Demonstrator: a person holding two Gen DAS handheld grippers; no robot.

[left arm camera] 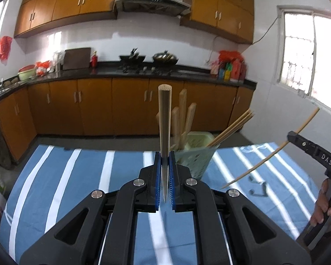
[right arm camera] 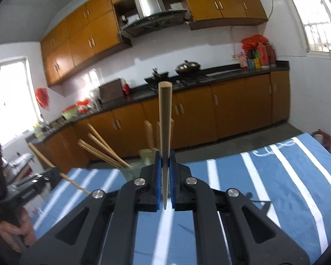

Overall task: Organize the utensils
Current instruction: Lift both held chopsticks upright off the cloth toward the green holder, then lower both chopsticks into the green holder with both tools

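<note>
My left gripper [left arm camera: 164, 161] is shut on a wooden chopstick [left arm camera: 164, 119] that points forward and up, above the blue striped cloth [left arm camera: 77, 176]. My right gripper [right arm camera: 164, 161] is shut on another wooden chopstick [right arm camera: 164, 114]; it also shows at the right edge of the left wrist view [left arm camera: 298, 138], chopstick [left arm camera: 264, 161] slanting through it. A pale green utensil holder [left arm camera: 195, 152] stands just beyond and right of the left gripper, with several chopsticks and wooden utensils in it. In the right wrist view the holder [right arm camera: 146, 154] is mostly hidden behind the fingers.
The table's far edge lies just past the holder. Beyond is a floor gap, then orange cabinets [left arm camera: 130, 106] and a dark countertop with woks [left arm camera: 165, 59]. A small dark object [left arm camera: 259, 190] lies on the cloth at the right.
</note>
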